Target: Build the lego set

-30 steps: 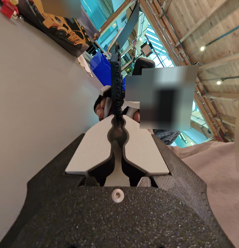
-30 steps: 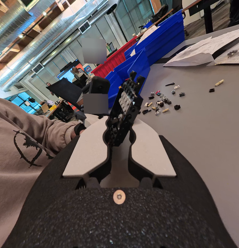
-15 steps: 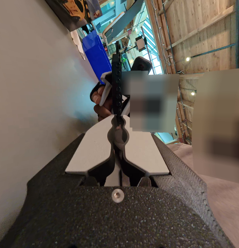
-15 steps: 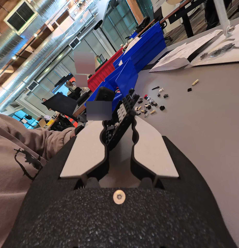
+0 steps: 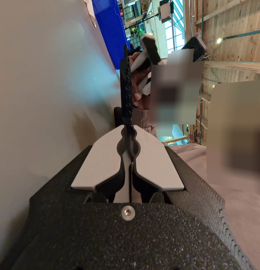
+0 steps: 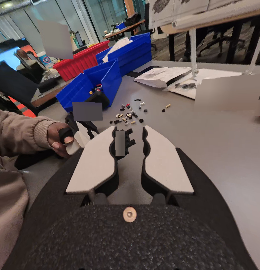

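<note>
My left gripper is shut on the lower end of a black lego assembly, a studded plate seen edge-on that stands out past the fingertips. My right gripper is open with its jaws wide apart. The same black assembly sits in the gap near its left finger, partly under a blur patch. The left gripper's body and the hand holding it show at the left. The right gripper shows farther off in the left wrist view.
A scatter of small loose lego pieces lies on the grey table just ahead. Blue bins and a red bin stand behind. Paper sheets and a parts bag lie at the far right. My right fingertips sit around 10 cm from my left ones.
My right gripper has opened and let go of the black assembly, and its view has tipped down toward the table. My left gripper still holds the assembly.
</note>
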Demonstrator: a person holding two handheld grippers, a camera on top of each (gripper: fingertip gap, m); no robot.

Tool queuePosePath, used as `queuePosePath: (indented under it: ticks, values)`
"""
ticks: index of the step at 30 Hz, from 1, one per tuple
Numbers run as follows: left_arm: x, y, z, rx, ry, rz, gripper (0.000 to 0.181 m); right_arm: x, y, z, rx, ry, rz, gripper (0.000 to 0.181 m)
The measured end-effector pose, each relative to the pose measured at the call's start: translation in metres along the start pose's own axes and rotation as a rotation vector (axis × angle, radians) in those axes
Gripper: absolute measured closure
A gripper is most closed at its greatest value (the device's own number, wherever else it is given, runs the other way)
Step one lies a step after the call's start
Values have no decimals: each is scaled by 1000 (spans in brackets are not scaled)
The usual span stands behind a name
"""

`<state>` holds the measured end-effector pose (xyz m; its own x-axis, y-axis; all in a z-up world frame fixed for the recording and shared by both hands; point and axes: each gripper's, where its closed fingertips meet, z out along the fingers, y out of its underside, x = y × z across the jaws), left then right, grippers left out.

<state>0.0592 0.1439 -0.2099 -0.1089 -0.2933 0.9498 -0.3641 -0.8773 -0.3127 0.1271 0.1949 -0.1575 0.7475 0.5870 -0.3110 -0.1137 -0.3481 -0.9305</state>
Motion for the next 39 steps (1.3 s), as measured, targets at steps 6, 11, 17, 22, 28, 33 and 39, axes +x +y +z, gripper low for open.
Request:
queuePosePath:
  ticks: [6,11,17,22,28,33,39]
  values:
    - [6,17,6,-120,15,-8,176,-18,-9,-32,-46,-47,-227,146]
    - [5,32,10,-211,0,-28,176,-24,27,-45,-274,-142,-411,134]
    - [4,44,17,-296,-27,-22,176,-30,63,-57,-462,-242,-558,116]
    - [8,48,18,-383,-38,8,176,-37,70,-58,-524,-292,-704,109]
    - [8,52,20,-448,-39,-3,176,-48,81,-51,-582,-373,-788,104]
    - [8,55,21,-481,-18,-36,176,-49,92,-47,-571,-414,-749,105]
    - [10,63,16,-518,11,-65,176,-65,99,-39,-509,-468,-726,108]
